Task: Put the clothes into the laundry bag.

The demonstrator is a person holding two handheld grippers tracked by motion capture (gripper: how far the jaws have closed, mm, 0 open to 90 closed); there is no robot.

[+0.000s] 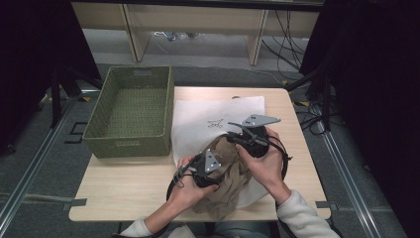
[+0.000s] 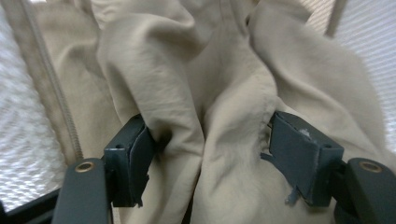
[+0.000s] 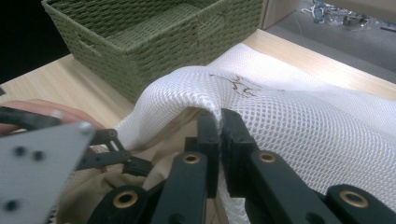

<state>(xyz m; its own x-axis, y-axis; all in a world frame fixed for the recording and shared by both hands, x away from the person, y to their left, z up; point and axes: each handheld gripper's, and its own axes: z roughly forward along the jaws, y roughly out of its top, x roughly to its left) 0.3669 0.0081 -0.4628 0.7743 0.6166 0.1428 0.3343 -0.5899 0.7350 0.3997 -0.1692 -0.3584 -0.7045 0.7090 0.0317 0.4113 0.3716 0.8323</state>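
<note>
Woven olive-green rectangular basket: table's ten o'clock, beside the bag. Crumpled beige fabric garment: table's six o'clock, at the bag's mouth. Left gripper: jaws spread wide, a garment fold between them, pads barely touching. White mesh laundry bag: centre. Right gripper: jaws pinched closed on the bag's rim.
</note>
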